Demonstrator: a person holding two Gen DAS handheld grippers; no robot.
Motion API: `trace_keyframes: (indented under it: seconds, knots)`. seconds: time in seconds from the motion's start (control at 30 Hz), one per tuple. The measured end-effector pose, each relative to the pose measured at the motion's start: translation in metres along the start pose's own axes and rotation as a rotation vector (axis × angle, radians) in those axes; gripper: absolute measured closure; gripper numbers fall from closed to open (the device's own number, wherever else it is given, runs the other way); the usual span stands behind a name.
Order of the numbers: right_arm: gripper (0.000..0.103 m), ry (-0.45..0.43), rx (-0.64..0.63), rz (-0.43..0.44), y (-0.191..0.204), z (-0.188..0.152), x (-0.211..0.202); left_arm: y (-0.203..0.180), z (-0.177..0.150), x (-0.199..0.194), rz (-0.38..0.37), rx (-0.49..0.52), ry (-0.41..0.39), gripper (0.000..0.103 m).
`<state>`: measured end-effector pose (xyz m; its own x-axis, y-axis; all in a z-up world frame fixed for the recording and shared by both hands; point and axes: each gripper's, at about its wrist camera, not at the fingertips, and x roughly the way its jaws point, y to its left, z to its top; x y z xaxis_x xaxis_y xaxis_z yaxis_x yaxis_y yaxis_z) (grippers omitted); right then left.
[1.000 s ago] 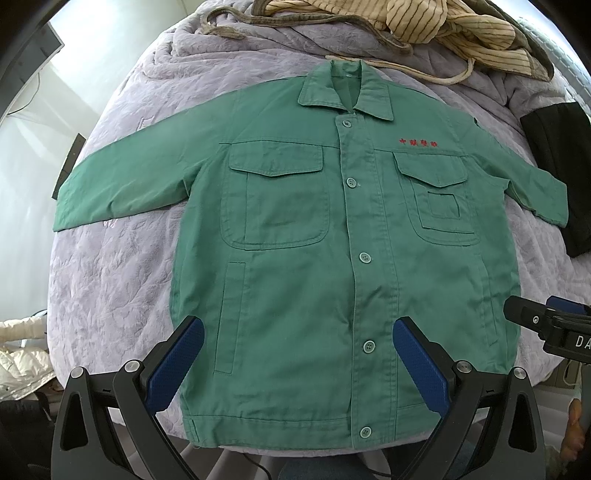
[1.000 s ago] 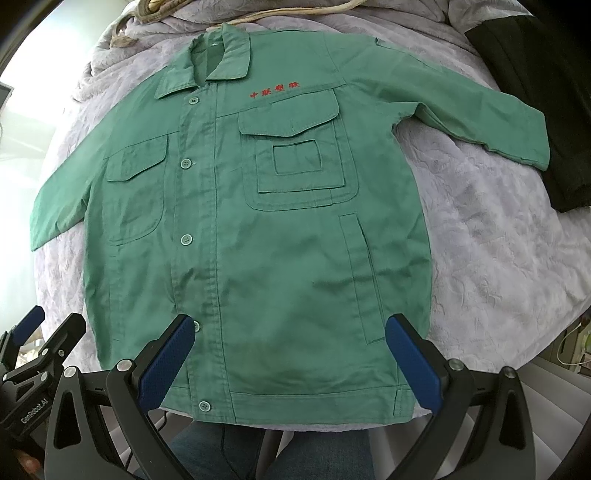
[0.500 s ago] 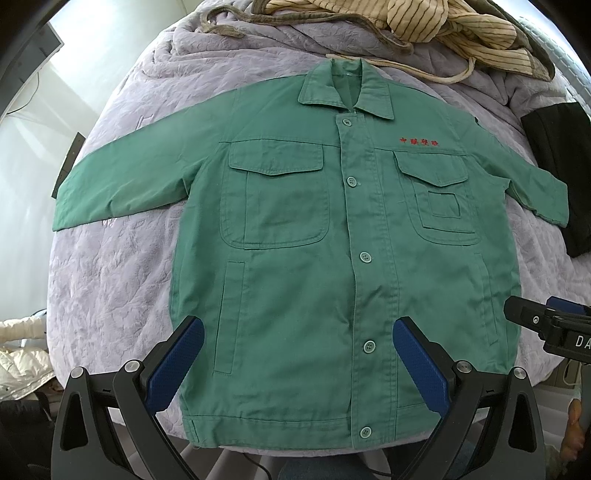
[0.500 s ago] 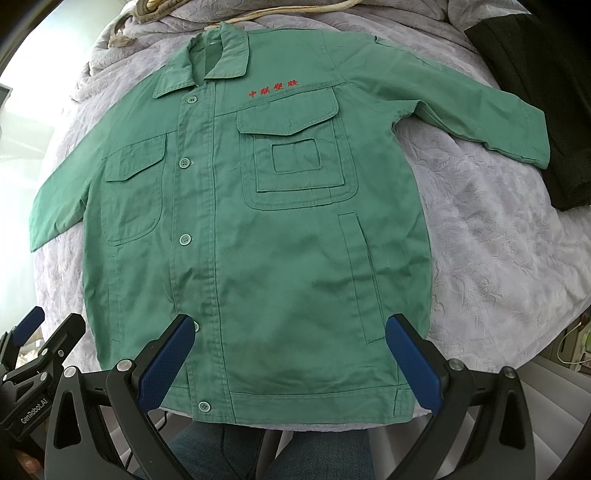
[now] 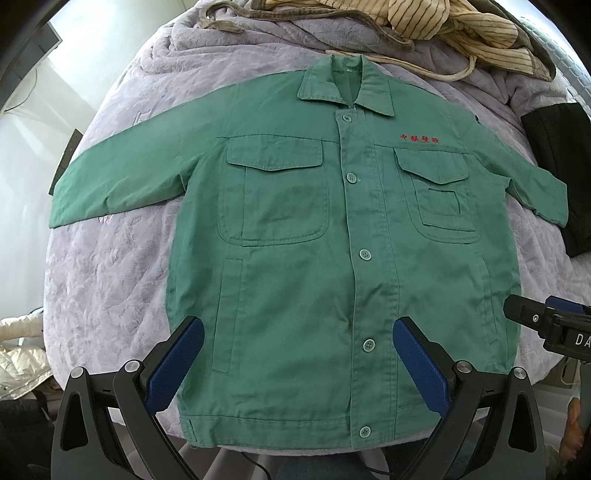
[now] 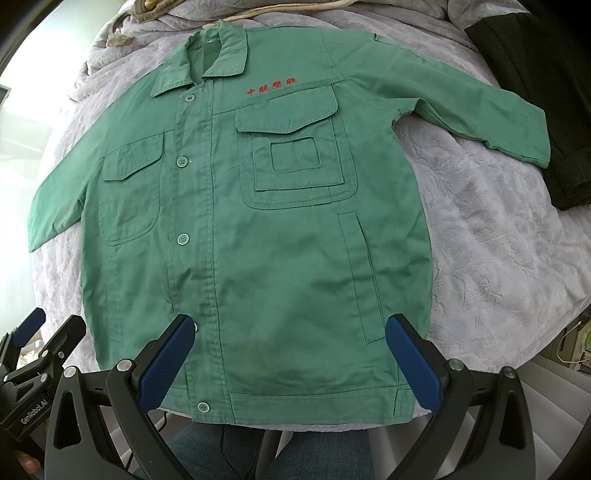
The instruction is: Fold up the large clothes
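A green work jacket (image 5: 295,266) (image 6: 280,236) lies flat and buttoned, front up, on a lilac bedspread, collar at the far end, both sleeves spread outward. Red embroidered characters (image 5: 420,139) sit above one chest pocket. My left gripper (image 5: 298,330) hovers open above the lower front, near the hem, holding nothing. My right gripper (image 6: 290,328) is also open and empty over the hem's right half. In the left wrist view the right gripper (image 5: 546,326) shows at the right edge; in the right wrist view the left gripper (image 6: 33,343) shows at the bottom left.
The lilac bedspread (image 5: 103,273) (image 6: 491,258) extends on both sides of the jacket. A striped beige garment (image 5: 443,22) is heaped beyond the collar. A dark garment (image 5: 561,170) (image 6: 535,85) lies by the right sleeve cuff. The bed's near edge runs under the hem; blue-jeaned legs (image 6: 266,454) show below.
Almost nothing has changed: the right wrist view has shifted very slightly, and the jacket and both open grippers stay where they were.
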<state>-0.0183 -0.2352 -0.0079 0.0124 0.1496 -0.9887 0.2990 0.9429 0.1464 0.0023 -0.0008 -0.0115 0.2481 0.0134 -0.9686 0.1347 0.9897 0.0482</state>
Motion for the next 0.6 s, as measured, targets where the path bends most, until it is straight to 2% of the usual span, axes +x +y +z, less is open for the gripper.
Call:
trace_keyframes:
  seconds: [0.23, 0.4, 0.5, 0.6]
  knots:
    - [0.000, -0.002, -0.031, -0.012, 0.008, 0.001, 0.010, 0.013, 0.004, 0.010, -0.015, -0.012, 0.033, 0.001]
    - [0.000, -0.014, -0.099, -0.023, 0.031, 0.002, 0.022, 0.038, 0.011, 0.021, -0.048, -0.058, 0.044, 0.001]
    - [0.000, -0.001, -0.099, -0.004, 0.046, 0.004, 0.032, 0.065, 0.020, 0.030, -0.107, -0.122, 0.014, 0.001]
    - [0.000, -0.008, -0.127, 0.023, 0.069, 0.005, 0.044, 0.107, 0.032, 0.045, -0.172, -0.222, -0.063, 0.001]
